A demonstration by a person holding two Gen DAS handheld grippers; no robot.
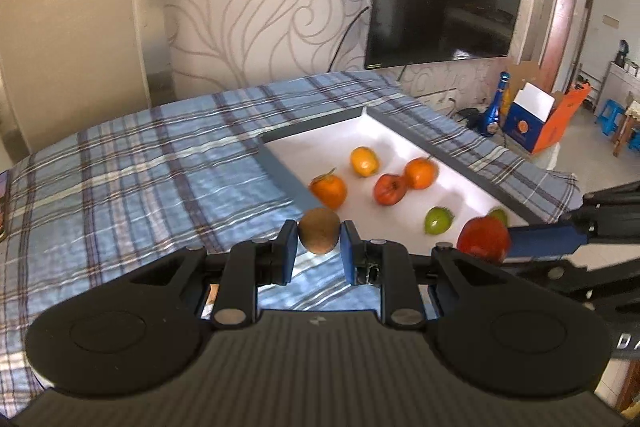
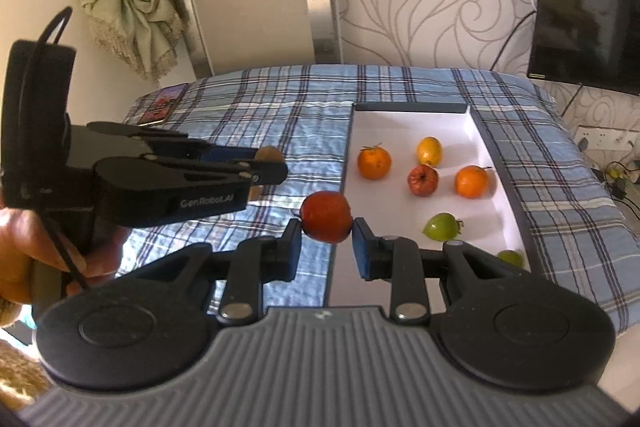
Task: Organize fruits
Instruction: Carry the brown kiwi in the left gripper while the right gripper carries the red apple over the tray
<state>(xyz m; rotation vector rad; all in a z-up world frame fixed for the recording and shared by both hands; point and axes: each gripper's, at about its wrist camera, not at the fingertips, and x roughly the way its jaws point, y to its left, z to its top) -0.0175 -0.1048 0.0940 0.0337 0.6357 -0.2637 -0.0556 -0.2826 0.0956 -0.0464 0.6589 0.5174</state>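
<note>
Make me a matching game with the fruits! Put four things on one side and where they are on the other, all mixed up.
Things:
1. kiwi
2. red fruit
3. yellow fruit
4. phone

Places:
A. lying on the plaid cloth, far left
B. between the left gripper fingers
C. inside the white tray
D. between the right gripper fingers

Pairs: 1-B, 2-D, 3-C, 4-A
</note>
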